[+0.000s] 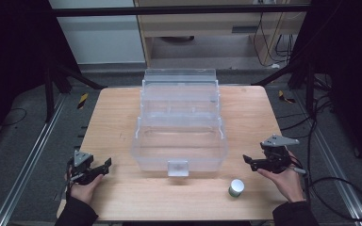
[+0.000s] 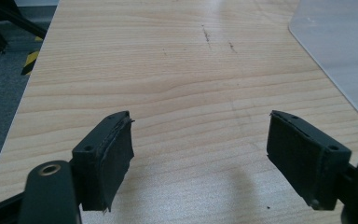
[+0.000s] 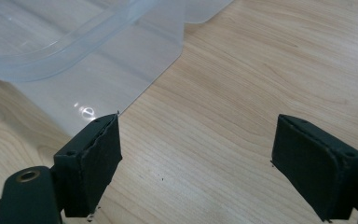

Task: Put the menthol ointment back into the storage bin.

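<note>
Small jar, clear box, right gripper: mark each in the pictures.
small jar point(image 1: 236, 187), high view, white lid.
clear box point(image 1: 179, 155), high view, front wall.
right gripper point(image 1: 248, 160), high view, between its fingertips.

A light wooden tabletop stands on grey carpet floor. Black frame bars flank it, with yellow-black striped tape at their feet. Behind stand a pale wooden cabinet and a white wall panel; loose cables trail on the right.

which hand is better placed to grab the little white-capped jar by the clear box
The right gripper, probably. The jar stands on the table's near edge just below and beside it, jaws open and empty. The left gripper sits across the table, beyond the clear box.
</note>
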Tool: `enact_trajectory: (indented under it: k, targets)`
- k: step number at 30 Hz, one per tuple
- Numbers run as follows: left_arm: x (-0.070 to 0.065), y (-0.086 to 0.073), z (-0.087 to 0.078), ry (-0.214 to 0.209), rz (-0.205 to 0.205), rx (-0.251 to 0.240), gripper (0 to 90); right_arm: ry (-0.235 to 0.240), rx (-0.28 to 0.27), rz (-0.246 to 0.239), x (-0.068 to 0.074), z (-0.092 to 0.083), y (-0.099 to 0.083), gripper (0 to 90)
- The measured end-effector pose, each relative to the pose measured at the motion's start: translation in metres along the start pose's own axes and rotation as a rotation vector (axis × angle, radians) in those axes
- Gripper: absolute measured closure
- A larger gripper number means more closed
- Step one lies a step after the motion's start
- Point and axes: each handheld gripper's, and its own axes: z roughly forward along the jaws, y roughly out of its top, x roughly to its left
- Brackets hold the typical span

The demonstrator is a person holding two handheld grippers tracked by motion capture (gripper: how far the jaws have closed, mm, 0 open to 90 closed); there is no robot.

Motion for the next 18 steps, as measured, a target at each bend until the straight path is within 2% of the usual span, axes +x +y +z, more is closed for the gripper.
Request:
enact_trajectory:
  k: [6, 11, 18]
  targets:
    - [0.0, 0.0, 0.0, 0.0, -0.001, 0.0, 21.8, 0.04, 0.019, -0.025, 0.002, -0.012, 0.012, 13.8]
    - [0.0, 0.0, 0.0, -0.001, -0.001, 0.0, 21.7, 0.068, 0.05, -0.08, 0.006, -0.018, 0.023, 13.3]
    - [0.0, 0.0, 0.0, -0.002, -0.001, 0.0, 21.7, 0.081, 0.089, -0.156, 0.013, -0.022, 0.033, 12.3]
